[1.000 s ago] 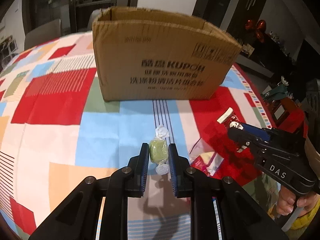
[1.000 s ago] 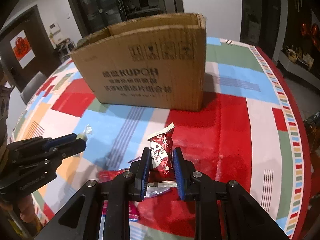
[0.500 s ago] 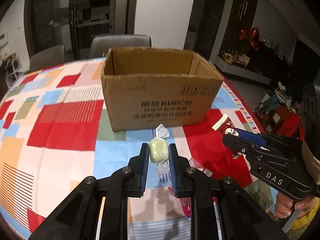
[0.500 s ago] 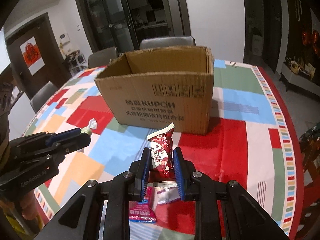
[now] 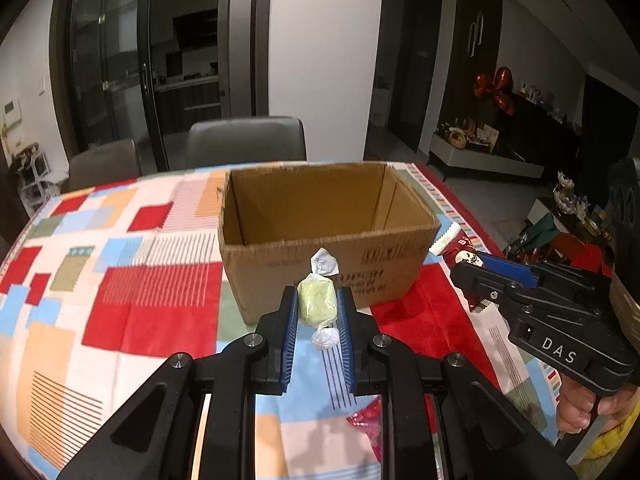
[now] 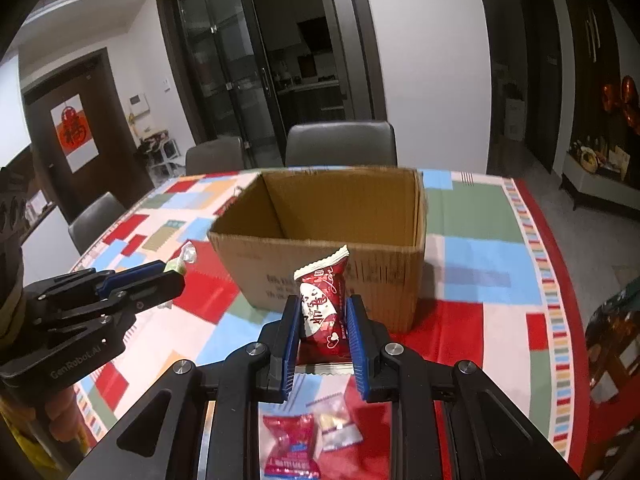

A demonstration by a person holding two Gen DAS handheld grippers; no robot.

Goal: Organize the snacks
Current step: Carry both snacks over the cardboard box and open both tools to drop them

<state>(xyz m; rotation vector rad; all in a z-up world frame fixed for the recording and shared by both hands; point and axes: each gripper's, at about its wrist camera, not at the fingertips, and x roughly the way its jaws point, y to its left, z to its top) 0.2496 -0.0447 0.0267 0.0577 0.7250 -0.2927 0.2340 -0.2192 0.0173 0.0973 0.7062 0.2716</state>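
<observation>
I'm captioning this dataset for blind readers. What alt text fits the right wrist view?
The right gripper pinches an upright red snack packet between its blue-padded fingers, in front of an open cardboard box on a colourful patchwork tablecloth. At left, the left gripper holds a green wrapped candy; two more packets lie below.
</observation>
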